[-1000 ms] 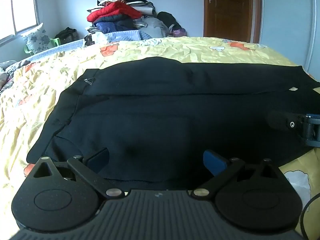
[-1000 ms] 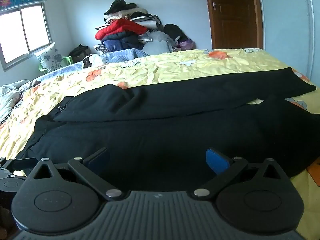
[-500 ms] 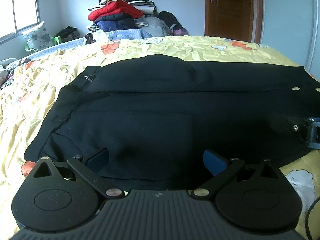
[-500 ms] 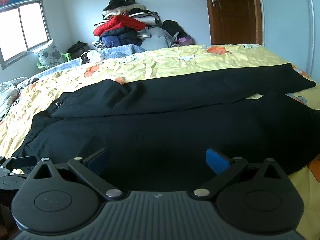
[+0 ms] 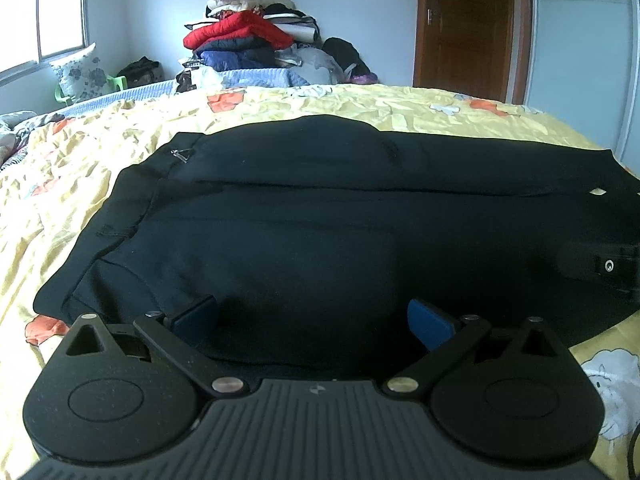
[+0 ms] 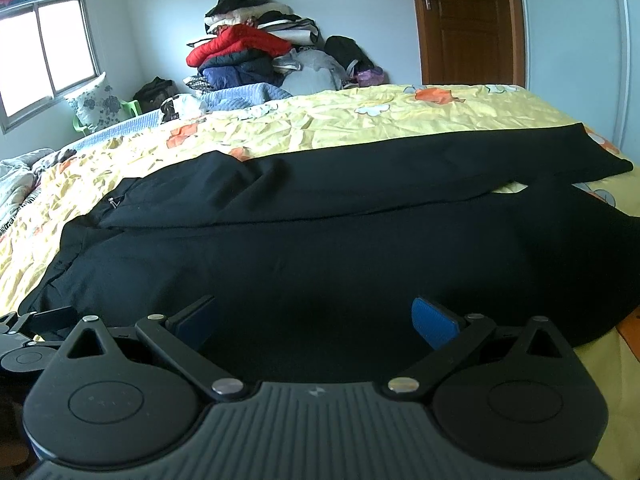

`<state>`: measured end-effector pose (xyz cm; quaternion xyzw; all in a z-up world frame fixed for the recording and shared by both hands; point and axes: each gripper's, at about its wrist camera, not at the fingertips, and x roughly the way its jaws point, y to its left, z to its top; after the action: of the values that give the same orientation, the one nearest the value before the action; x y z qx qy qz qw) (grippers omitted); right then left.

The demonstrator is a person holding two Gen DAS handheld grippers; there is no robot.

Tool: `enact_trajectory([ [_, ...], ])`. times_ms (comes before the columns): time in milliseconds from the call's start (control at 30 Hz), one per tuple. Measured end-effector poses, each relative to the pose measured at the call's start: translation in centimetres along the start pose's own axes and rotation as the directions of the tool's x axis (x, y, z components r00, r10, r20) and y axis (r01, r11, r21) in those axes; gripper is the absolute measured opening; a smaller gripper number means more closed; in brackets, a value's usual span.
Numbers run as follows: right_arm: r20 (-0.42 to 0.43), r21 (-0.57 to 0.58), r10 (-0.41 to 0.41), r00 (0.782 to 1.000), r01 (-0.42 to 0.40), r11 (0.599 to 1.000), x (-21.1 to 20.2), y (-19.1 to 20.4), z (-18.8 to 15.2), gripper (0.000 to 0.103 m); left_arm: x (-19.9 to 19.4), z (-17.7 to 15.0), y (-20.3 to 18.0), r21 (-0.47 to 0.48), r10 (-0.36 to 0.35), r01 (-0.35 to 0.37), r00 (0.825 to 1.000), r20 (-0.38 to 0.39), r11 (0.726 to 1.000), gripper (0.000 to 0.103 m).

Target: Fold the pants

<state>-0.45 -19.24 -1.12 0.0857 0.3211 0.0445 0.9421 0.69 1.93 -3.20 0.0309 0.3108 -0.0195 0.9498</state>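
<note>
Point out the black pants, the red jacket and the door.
black pants (image 6: 320, 248), right wrist view, middle of the near leg.
red jacket (image 6: 240, 44), right wrist view, its top surface in the pile.
door (image 5: 464, 24), left wrist view, centre panel.

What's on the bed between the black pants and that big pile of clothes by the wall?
Only bare yellow flowered bedsheet lies between the black pants and the clothes pile, seen in the right wrist view.
</note>
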Motion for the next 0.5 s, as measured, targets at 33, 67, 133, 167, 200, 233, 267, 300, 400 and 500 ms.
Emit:
enact_trajectory([
  [33, -0.002, 0.0, -0.001, 1.0, 0.001, 1.0, 0.04, 0.01, -0.03, 0.103, 0.03, -0.08, 0.01, 0.001, 0.0, 0.0, 1.0, 0.003, 1.0, 0.103],
  [67, -0.003, 0.0, -0.001, 1.0, 0.001, 1.0, 0.06, 0.01, -0.06, 0.103, 0.01, -0.16, 0.0, 0.002, -0.001, 0.001, 1.0, 0.005, 1.0, 0.103],
  [133, -0.005, -0.001, -0.001, 1.0, 0.001, 1.0, 0.09, 0.04, -0.07, 0.103, 0.0, -0.21, -0.03, 0.003, -0.001, 0.001, 1.0, 0.003, 1.0, 0.103],
  [167, -0.005, -0.001, -0.002, 1.0, 0.002, 1.0, 0.1, 0.02, -0.07, 0.103, -0.02, -0.21, -0.11, 0.003, -0.002, 0.002, 1.0, 0.003, 1.0, 0.103],
  [200, -0.005, -0.002, -0.001, 1.0, 0.001, 1.0, 0.1, 0.02, -0.07, 0.103, 0.02, -0.2, -0.12, 0.002, -0.003, 0.003, 1.0, 0.001, 1.0, 0.103],
  [233, -0.005, -0.002, -0.001, 1.0, 0.001, 1.0, 0.1, 0.02, -0.07, 0.103, -0.01, -0.21, -0.08, 0.0, -0.005, 0.005, 1.0, -0.001, 1.0, 0.103],
  [267, -0.005, -0.002, -0.001, 1.0, 0.001, 1.0, 0.11, 0.01, -0.07, 0.103, 0.07, -0.2, -0.06, -0.001, -0.006, 0.006, 1.0, -0.003, 1.0, 0.103],
  [300, -0.005, -0.001, -0.001, 1.0, 0.001, 1.0, 0.11, 0.01, -0.06, 0.103, 0.11, -0.21, -0.07, -0.002, -0.007, 0.007, 1.0, -0.006, 1.0, 0.103],
  [400, -0.008, -0.001, -0.001, 1.0, 0.001, 1.0, 0.13, 0.0, -0.08, 0.103, 0.52, -0.03, 0.04, -0.003, -0.006, 0.006, 1.0, -0.013, 1.0, 0.103],
  [500, -0.009, -0.002, 0.0, 1.0, 0.0, 1.0, 0.18, 0.03, -0.05, 0.103, 0.65, -0.02, 0.16, -0.008, -0.01, 0.01, 1.0, -0.016, 1.0, 0.103],
])
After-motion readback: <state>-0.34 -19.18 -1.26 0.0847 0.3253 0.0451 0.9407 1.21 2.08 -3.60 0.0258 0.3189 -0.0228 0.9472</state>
